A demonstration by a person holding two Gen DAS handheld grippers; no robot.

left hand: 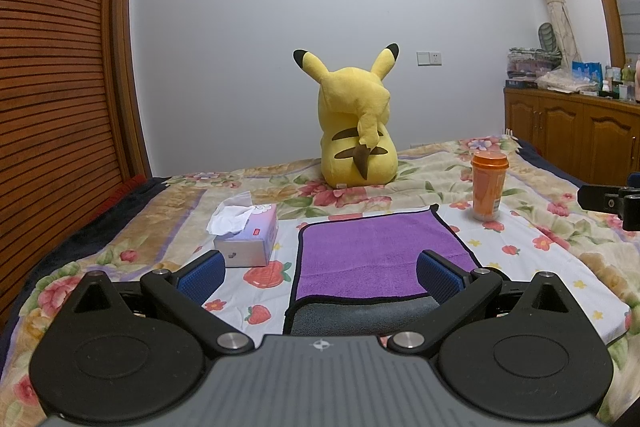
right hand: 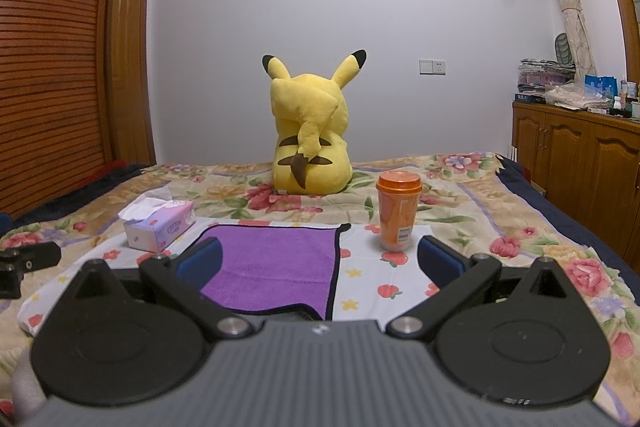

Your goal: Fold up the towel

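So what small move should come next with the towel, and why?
Probably lower both grippers to the near corners of the purple towel and close on them. The left gripper and right gripper are both open, holding nothing, and a grey layer of it shows at the near edge.

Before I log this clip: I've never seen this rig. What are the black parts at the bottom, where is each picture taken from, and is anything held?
No robot: a person holds two hand grippers, each with a fisheye camera looking along its blue-padded fingers. One picture is from the left gripper, one from the right gripper. Both are open and hold nothing. On the bed lies a purple towel, its near edge showing grey. Left of it sits a tissue box, right of it an orange cup, and behind it a yellow plush.
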